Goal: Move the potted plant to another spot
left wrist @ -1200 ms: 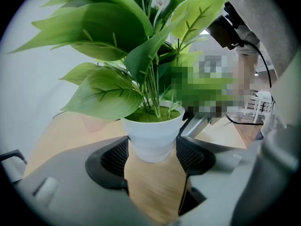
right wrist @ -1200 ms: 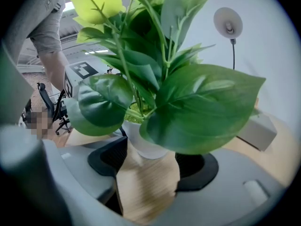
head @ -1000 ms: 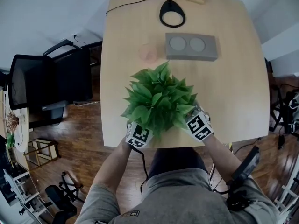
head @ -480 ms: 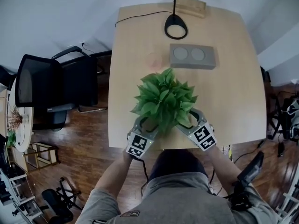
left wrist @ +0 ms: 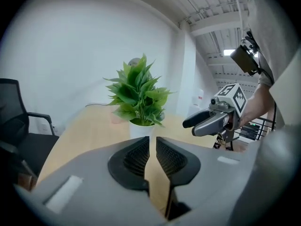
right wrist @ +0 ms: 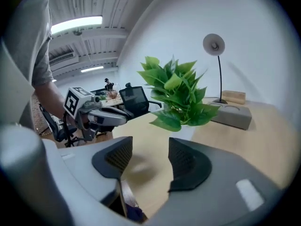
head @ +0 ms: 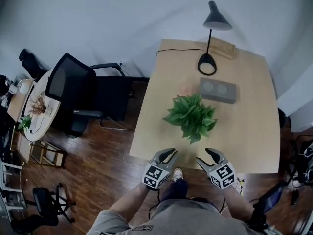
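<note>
The potted plant (head: 190, 115), bushy green leaves in a white pot (left wrist: 139, 128), stands alone near the middle of the pale wooden table (head: 249, 131). Both grippers hover at the table's near edge, well apart from it. My left gripper (head: 170, 152) is closing, with only a thin slit between its pads (left wrist: 139, 155) and nothing in it. My right gripper (head: 203, 155) is closing too, its jaws still wide and empty, as the right gripper view (right wrist: 149, 147) shows. Each gripper view shows the plant (right wrist: 178, 91) ahead and the other gripper off to the side.
Behind the plant lie a grey block with two round hollows (head: 217, 90), a black desk lamp (head: 208, 62) with its cable, and a wooden block (head: 222, 47). A black office chair (head: 73, 89) stands left of the table. A small pink thing (head: 185, 88) lies by the grey block.
Both grippers have let go of the pot's sides and drawn back to the table's near edge. The left jaws have closed up. The plant stays standing on the table.
</note>
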`<state>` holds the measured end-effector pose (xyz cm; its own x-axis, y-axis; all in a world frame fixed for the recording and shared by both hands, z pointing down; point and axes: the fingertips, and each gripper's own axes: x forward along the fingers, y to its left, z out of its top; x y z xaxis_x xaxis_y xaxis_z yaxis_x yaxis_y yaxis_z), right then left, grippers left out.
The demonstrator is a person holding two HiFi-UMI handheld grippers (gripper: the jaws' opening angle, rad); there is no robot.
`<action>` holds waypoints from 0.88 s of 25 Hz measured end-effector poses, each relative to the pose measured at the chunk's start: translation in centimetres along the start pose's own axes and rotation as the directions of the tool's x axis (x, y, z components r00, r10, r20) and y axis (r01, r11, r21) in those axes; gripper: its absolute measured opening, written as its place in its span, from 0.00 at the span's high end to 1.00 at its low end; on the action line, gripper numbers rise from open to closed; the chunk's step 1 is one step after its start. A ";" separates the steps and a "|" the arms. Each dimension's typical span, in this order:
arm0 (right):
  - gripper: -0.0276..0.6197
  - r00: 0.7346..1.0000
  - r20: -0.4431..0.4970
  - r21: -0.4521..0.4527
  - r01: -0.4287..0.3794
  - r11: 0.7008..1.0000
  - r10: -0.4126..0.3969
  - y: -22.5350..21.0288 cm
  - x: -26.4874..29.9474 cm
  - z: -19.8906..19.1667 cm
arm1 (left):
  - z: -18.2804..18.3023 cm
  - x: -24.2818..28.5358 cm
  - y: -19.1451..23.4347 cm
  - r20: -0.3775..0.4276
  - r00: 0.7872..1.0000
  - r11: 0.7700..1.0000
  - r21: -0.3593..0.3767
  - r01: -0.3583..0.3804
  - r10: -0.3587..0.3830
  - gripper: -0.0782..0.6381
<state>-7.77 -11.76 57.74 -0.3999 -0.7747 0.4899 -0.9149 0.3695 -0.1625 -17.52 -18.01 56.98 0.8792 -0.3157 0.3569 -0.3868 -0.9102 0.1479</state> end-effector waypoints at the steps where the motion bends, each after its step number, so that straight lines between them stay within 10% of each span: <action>1: 0.59 1.000 0.022 -0.007 -0.020 1.000 0.020 0.5 0.0 0.4 | 0.4 -0.5 -0.1 0.017 1.000 1.000 -0.002 -0.022 0.022 0.86; 12: 0.89 0.983 0.151 -0.076 -0.089 0.993 0.100 9.5 -11.2 -2.2 | -0.6 -8.0 -13.0 0.115 0.988 0.993 -0.071 -0.094 0.102 0.89; 22: 0.95 0.973 0.170 -0.092 -0.141 0.986 0.155 15.2 -16.6 -4.1 | -1.3 -13.9 -19.8 0.153 0.979 0.983 -0.145 -0.110 0.133 0.89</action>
<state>-14.80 8.89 50.66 -0.5406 -0.7836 0.3060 -0.8402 0.5208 -0.1508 -22.44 4.70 50.29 0.8523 -0.4707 0.2281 -0.5177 -0.8213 0.2395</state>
